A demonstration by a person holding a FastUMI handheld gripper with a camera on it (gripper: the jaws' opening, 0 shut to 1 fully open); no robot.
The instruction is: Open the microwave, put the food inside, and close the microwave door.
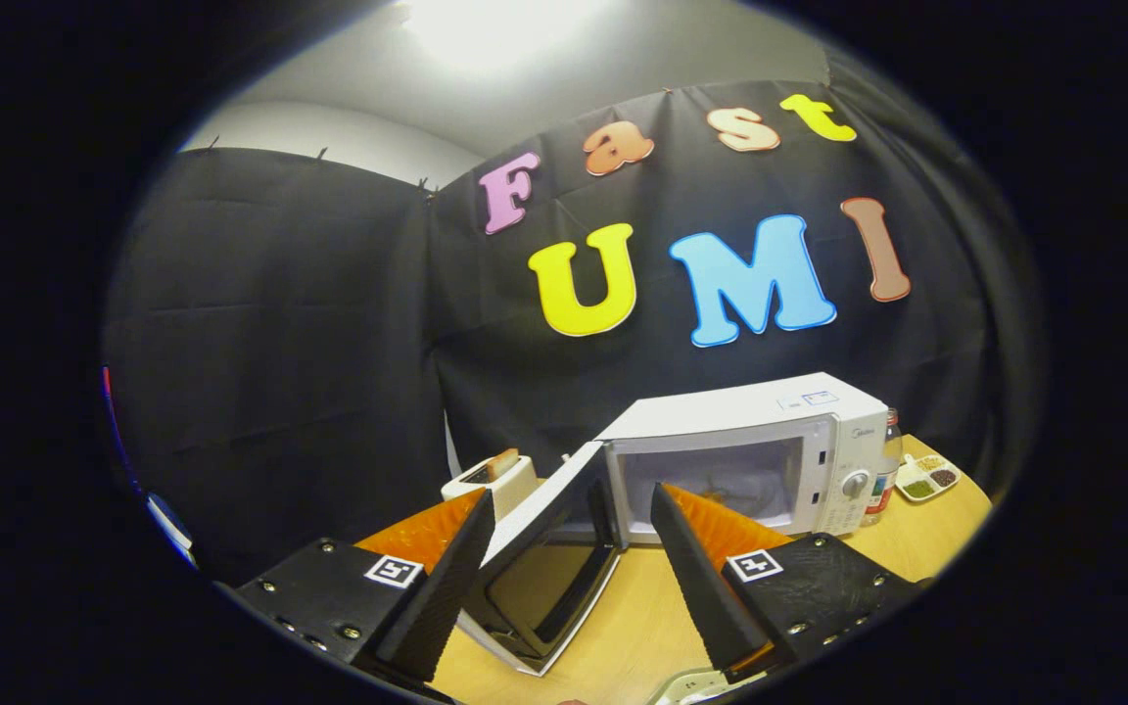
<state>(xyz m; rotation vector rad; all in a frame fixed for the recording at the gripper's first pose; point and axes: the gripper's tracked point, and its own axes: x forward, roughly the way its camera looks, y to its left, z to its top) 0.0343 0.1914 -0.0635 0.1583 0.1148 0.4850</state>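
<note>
Gripper view. Hand-held gripper (pixel 572 548): fingers spread wide apart, nothing clamped between them. Microwave (pixel 750 446): standing on the desk (pixel 916 548) toward its far right part, ahead of the fingers and slightly right of their centre line. Microwave door (pixel 544 548): swung fully open to the left, hinged at the left side of the cavity, lower edge lying between the two fingers and close to the left one. Cavity open and lit; something orange-brown visible on the cavity floor, probably the food (pixel 721 487), too small to identify with certainty. Judged stage: food apparently inside, door closing outstanding.

Governing relation: door's free edge nearest the left finger, door panel running from the hinge out toward the gripper. Closing likely requires contact on the door's outer face from the left, then a sweep rightward and forward about the hinge.

Clearance: toaster (pixel 491 480) with a slice in it just behind and left of the door, limiting room on that side. Bottle (pixel 885 470) and small condiment tray (pixel 928 478) beside the microwave's right wall, near the desk's far right corner, well clear of the door's arc. Bare desk surface in front of the cavity.
</note>
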